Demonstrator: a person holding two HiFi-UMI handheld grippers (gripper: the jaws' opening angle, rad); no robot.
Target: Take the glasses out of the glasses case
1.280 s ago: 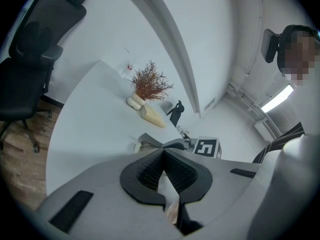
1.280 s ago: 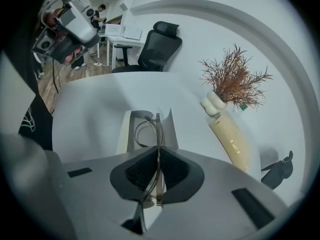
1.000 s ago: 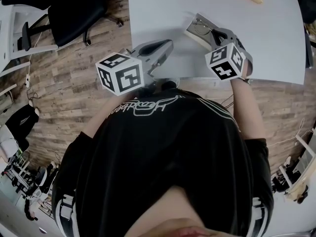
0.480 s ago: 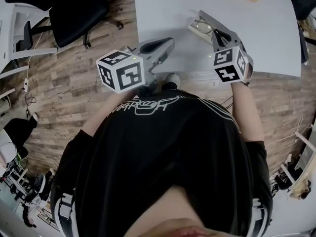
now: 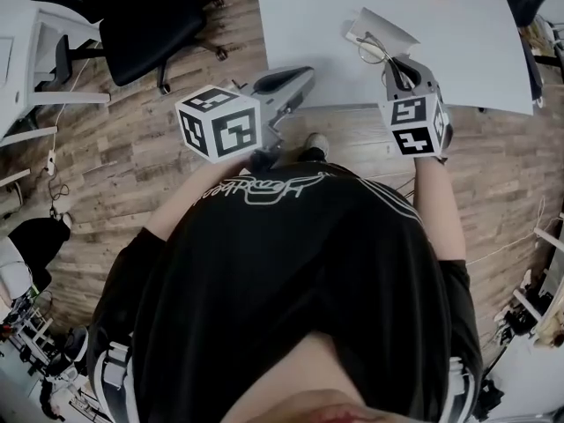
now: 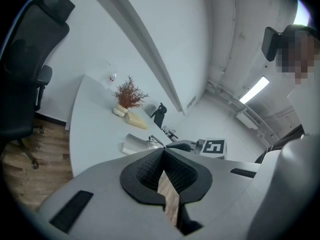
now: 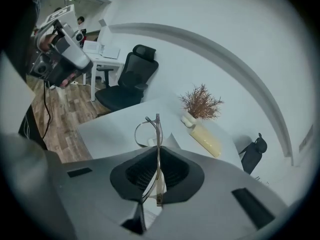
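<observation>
My right gripper [image 5: 398,67] is shut on thin metal-framed glasses [image 5: 374,51], held just above the near edge of the grey table [image 5: 300,25]. In the right gripper view the glasses [image 7: 156,134] stand on edge between the jaws, one round lens to the left. The open pale glasses case [image 5: 377,26] lies on the table just beyond them. My left gripper [image 5: 295,79] hovers at the table's near edge, left of the case, shut on nothing. The left gripper view shows the case [image 6: 134,144] and the right gripper [image 6: 186,146] ahead.
A dried red plant in a small vase [image 7: 200,103] and a cream block [image 7: 207,140] sit farther back on the table. A black office chair [image 5: 150,20] stands on the wood floor to the left. The person's body fills the lower head view.
The right gripper has drawn the glasses up out of the case and back toward the table's near edge. The left gripper has stayed about where it was.
</observation>
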